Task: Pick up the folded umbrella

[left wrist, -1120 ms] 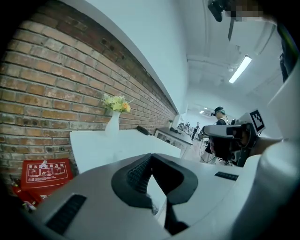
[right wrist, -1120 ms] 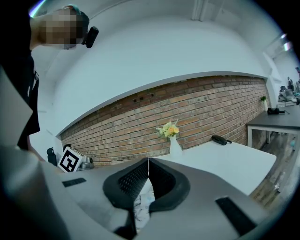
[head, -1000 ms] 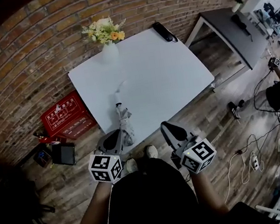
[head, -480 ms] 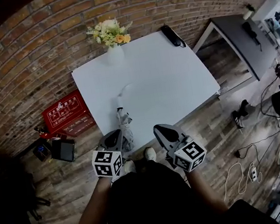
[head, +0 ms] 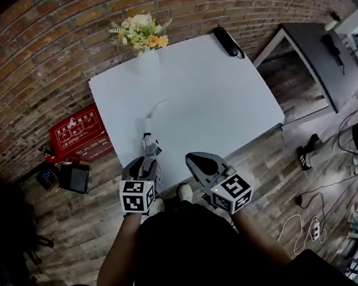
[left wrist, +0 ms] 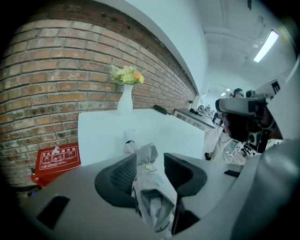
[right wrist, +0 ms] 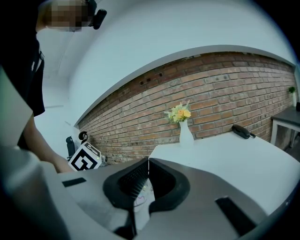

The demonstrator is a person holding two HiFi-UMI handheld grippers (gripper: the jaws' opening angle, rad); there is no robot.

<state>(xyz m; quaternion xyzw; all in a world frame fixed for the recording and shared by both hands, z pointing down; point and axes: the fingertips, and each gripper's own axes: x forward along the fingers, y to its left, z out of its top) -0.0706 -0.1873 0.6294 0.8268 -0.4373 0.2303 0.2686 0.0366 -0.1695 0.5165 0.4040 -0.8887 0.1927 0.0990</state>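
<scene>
The folded grey umbrella [head: 148, 149] lies on the white table [head: 213, 100] near its front edge, handle end pointing away from me. My left gripper [head: 144, 166] is over the umbrella's near end. In the left gripper view the umbrella [left wrist: 151, 185] runs between the jaws of the left gripper [left wrist: 149, 158], which are opening. The left pad is against the fabric and a gap shows at the right pad. To the right of it, at the table's front edge, my right gripper [head: 192, 160] holds nothing. Its jaws meet at the tips in the right gripper view [right wrist: 148, 162].
A white vase of flowers [head: 144, 41] stands at the table's far edge, and a black object [head: 227, 40] lies at the back right corner. On the floor to the left are a red box [head: 77, 131] and dark items. A dark table [head: 316, 58] stands to the right.
Both grippers have sunk toward the table's front edge. The left gripper's jaws now stand on either side of the umbrella's near end and have parted.
</scene>
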